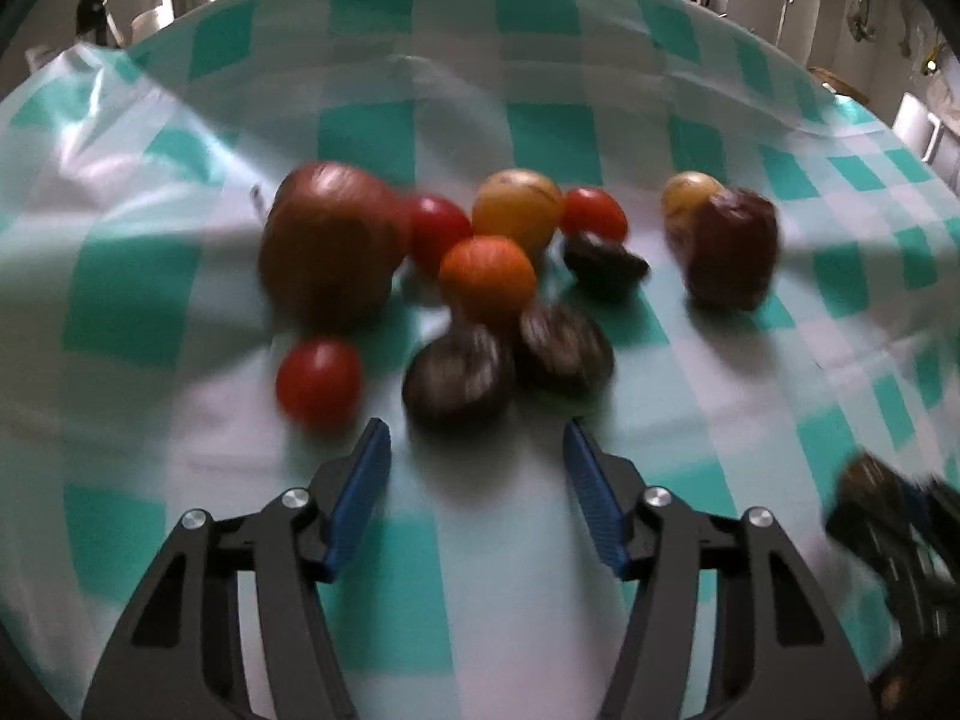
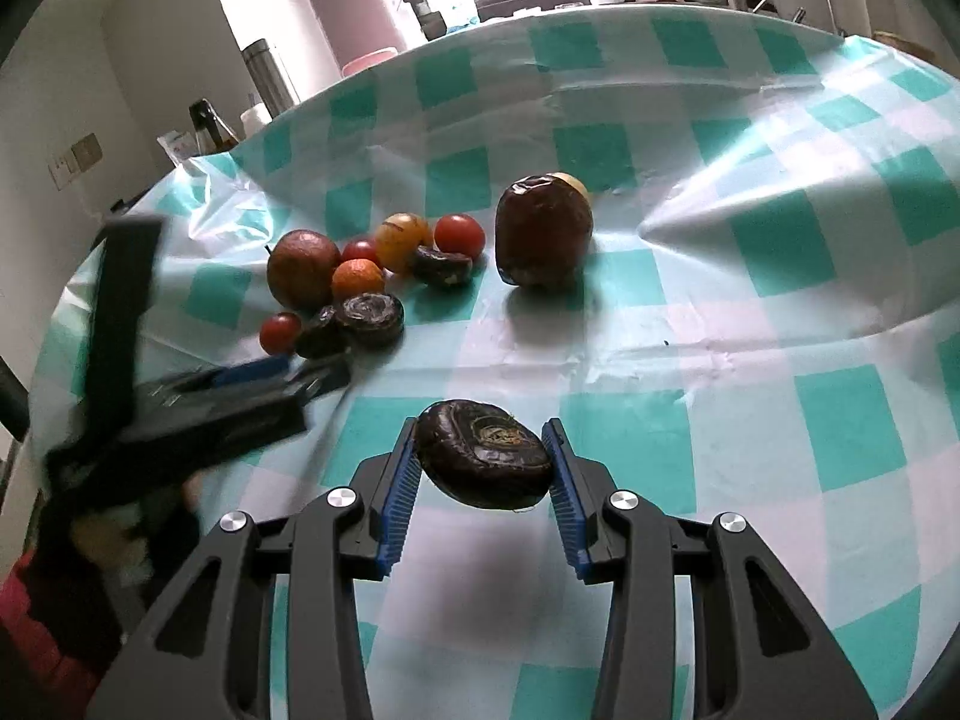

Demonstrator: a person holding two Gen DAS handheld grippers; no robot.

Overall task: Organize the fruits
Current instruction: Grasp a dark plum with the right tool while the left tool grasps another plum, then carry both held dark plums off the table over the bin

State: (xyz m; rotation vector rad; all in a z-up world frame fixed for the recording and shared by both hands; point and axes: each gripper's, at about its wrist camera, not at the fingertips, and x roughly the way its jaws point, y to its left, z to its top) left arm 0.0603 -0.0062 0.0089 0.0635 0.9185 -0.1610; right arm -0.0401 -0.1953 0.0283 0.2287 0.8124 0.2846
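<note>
The right gripper pinched a dark, flattened fruit across its rim; it looked firm, light. The left gripper gaped empty.

Fruit cluster left of lone fruit, on tablecloth.

Fruit cluster is crowding the bench's left side. A large dark red fruit is standing apart to its right, leaving a narrow lane between. Checked cloth right of it is lying bare. The left hand-held gripper is blocking the cluster's near edge.
</note>
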